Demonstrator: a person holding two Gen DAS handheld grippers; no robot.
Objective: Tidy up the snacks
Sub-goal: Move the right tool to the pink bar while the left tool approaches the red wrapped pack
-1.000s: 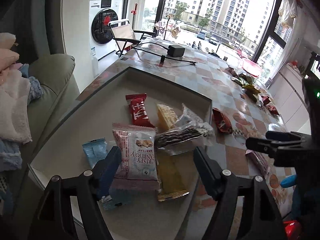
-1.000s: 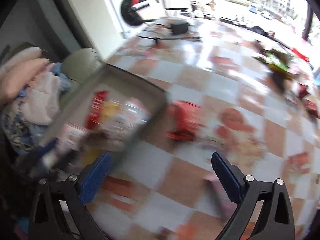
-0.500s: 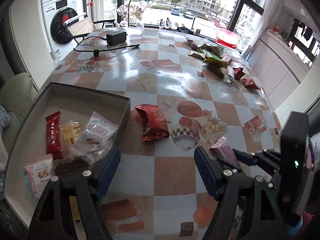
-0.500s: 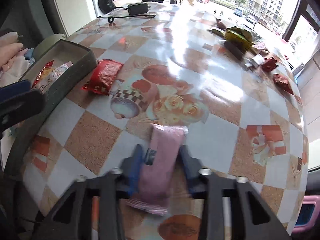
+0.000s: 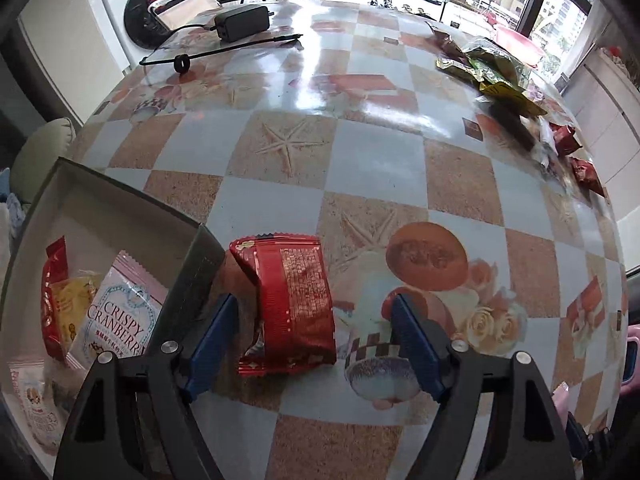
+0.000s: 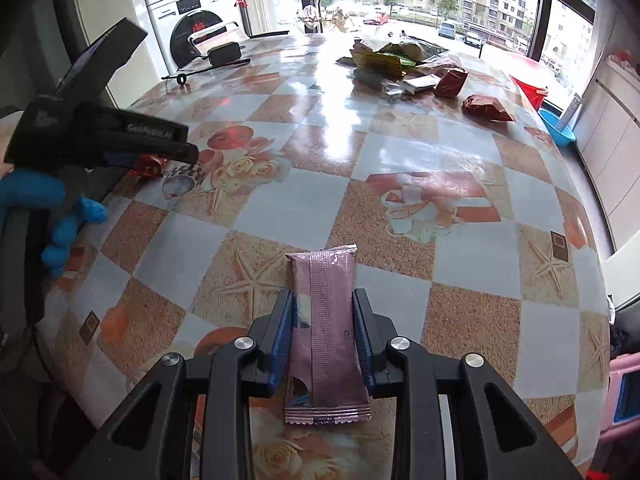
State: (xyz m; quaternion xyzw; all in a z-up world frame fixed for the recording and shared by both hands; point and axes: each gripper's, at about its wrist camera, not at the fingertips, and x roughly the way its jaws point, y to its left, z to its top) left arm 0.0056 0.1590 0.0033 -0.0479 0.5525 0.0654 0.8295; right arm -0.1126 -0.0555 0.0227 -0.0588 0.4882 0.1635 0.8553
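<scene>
Tool on the right is clamped on a pink snack bar lying on the surface; left tool is opening, a red packet untouched between its jaws, right of the box.

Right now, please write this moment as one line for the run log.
left gripper: jaws opening, astride red snack packet beside box | right gripper: shut on pink snack bar | table: more snacks at far side

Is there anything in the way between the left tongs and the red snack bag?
No, nothing visible blocks it. The red snack bag already lies on the table between the opening left tongs, which are not touching it yet. The box stands right beside it.
</scene>
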